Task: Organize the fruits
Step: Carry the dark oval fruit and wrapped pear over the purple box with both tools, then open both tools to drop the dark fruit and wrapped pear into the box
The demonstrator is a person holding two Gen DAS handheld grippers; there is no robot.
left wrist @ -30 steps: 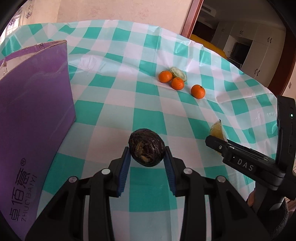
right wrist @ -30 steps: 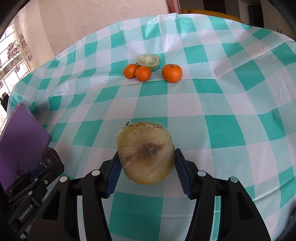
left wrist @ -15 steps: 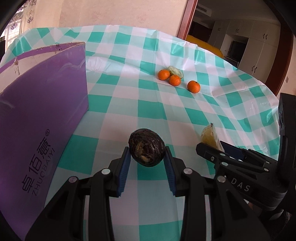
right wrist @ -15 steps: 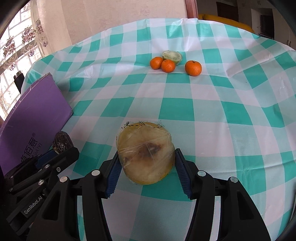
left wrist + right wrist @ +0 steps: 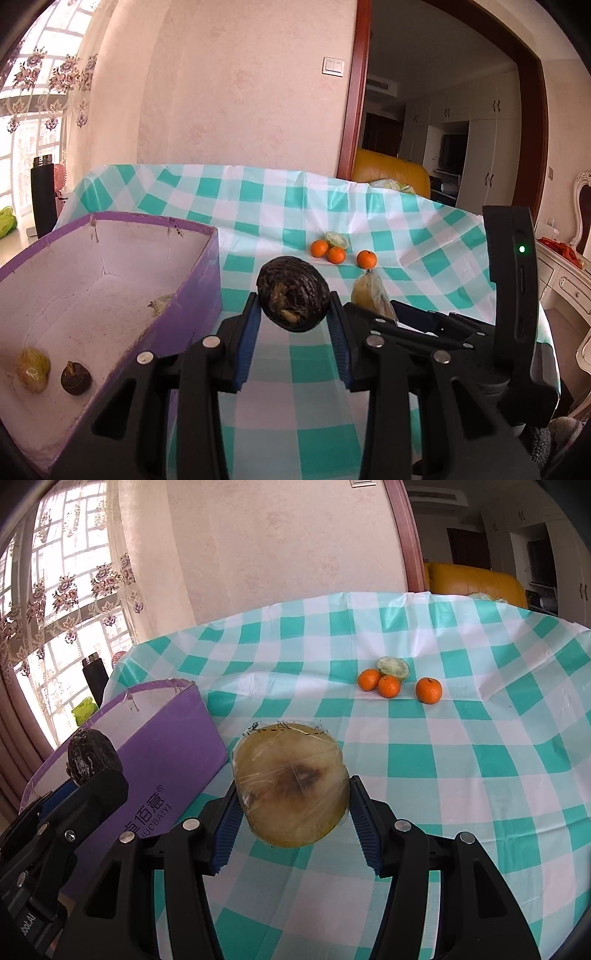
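In the left wrist view, the left gripper [image 5: 293, 319] is clamped on a dark wrinkled fruit [image 5: 293, 298]; the purple box [image 5: 192, 295] lies at nine o'clock. In the right wrist view, the right gripper [image 5: 291, 819] is clamped on a wrapped yellow fruit slice [image 5: 291, 784]; three oranges [image 5: 388, 686] sit at one o'clock on the tablecloth [image 5: 480, 746].

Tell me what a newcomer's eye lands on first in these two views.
Two fruits held up over the checked tablecloth: a dark wrinkled fruit in the left gripper, and a yellow wrapped fruit half in the right gripper. To the left stands an open purple box with two small fruits inside. Three oranges cluster farther back.
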